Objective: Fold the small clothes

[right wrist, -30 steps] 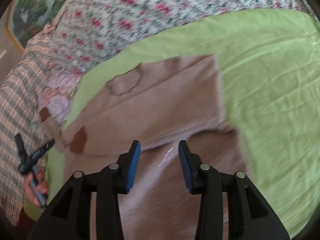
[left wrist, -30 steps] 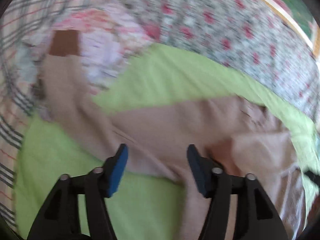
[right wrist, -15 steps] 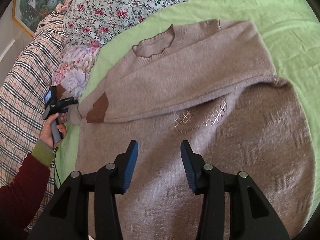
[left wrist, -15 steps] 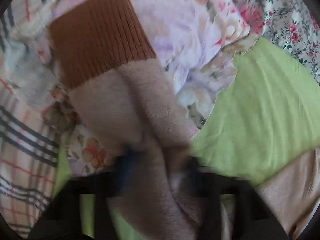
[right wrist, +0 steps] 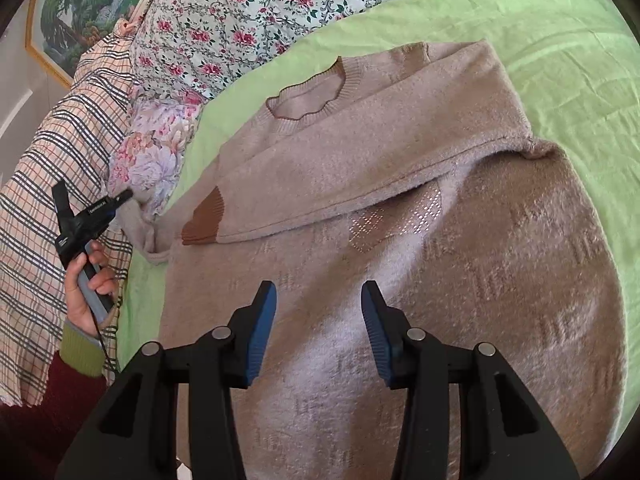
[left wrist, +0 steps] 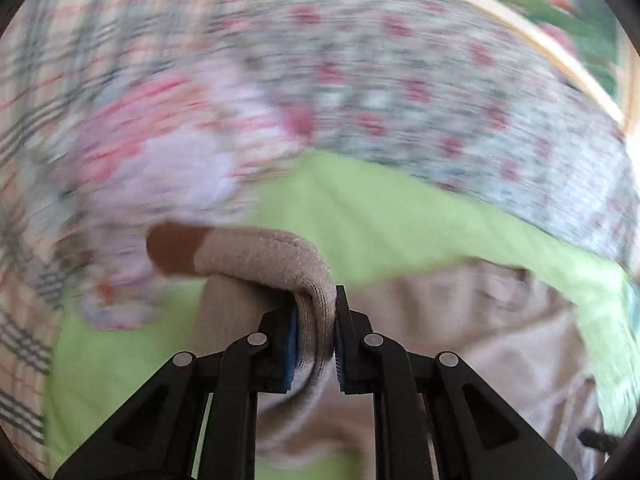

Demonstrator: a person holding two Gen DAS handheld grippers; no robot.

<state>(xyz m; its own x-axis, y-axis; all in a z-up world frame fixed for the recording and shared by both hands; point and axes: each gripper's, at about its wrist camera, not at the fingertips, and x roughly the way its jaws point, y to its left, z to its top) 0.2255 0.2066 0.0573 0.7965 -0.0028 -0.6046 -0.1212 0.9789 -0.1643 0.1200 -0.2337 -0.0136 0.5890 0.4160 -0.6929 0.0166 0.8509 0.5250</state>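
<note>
We see a beige sweater (right wrist: pixel 400 240) spread on a bed's green sheet (right wrist: pixel 560 60), floral bedding (right wrist: pixel 260 8) at the far side. Our left gripper (left wrist: pixel 316 344) pinches its left sleeve (left wrist: pixel 272 256); our right gripper (right wrist: pixel 319 328) hovers above, fingers apart, empty.

Green sheet (right wrist: pixel 560 40) open right of sweater (right wrist: pixel 400 280); pillows (right wrist: pixel 160 152) prob. crowd left.

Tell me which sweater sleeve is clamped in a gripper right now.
The sleeve off the sweater's left edge, pinched in the left gripper. The other sleeve lies folded across the chest, untouched; the right gripper is open.
</note>
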